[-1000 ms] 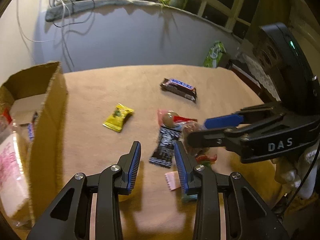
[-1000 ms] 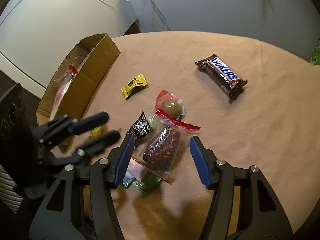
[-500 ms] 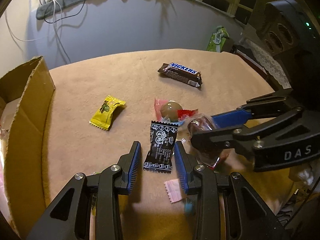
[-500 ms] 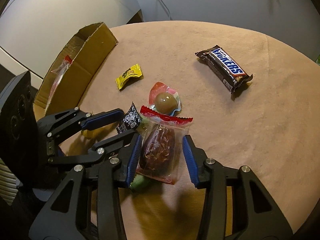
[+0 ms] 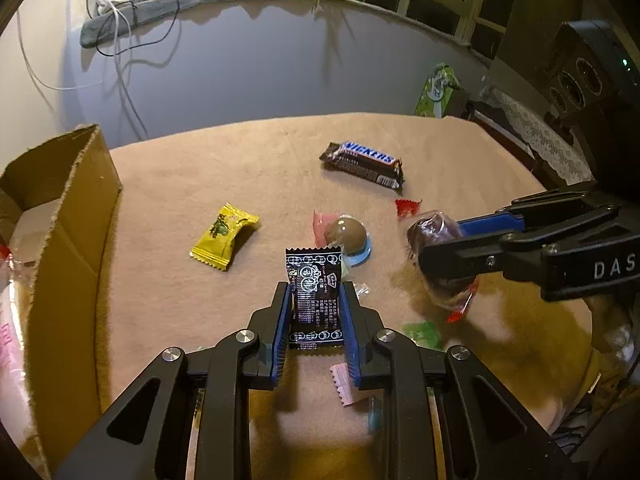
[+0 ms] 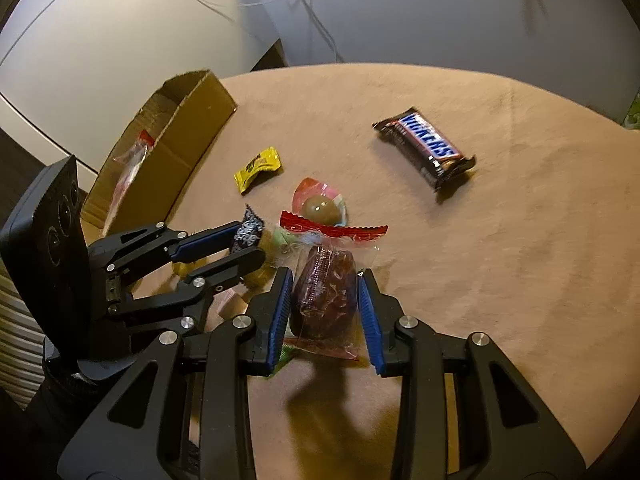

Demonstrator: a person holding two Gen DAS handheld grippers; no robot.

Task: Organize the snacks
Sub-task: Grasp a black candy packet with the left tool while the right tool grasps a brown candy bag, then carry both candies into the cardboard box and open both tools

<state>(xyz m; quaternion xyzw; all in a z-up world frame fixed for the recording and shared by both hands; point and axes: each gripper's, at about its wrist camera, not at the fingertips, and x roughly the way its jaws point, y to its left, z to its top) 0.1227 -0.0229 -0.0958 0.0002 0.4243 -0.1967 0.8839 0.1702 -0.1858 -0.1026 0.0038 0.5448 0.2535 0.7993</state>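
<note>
My left gripper (image 5: 314, 292) has its jaws closing, and the pads press both sides of a black printed sachet (image 5: 312, 280) that stands up between them. The right wrist view shows that left gripper (image 6: 250, 242) pinching the sachet (image 6: 251, 227). My right gripper (image 6: 324, 276) is closing too, pads against a clear red-edged packet with a brown snack (image 6: 324, 292) inside. The left wrist view has the packet (image 5: 434, 228) held to the right, just above the cloth. A cardboard box (image 5: 76, 216) stands open at the left.
On the tan tablecloth (image 6: 500, 260) lie a Snickers bar (image 5: 362, 162), a yellow candy (image 5: 224, 236) and a chocolate ball in a clear cup (image 5: 346, 234). A green candy (image 5: 422, 332) and a pink wrapper (image 5: 346, 384) lie near my left fingers. The box (image 6: 172, 152) holds a clear bag.
The left jaws have shut on the black sachet. The right jaws have narrowed onto the brown snack packet and carried it to the right, off the pile.
</note>
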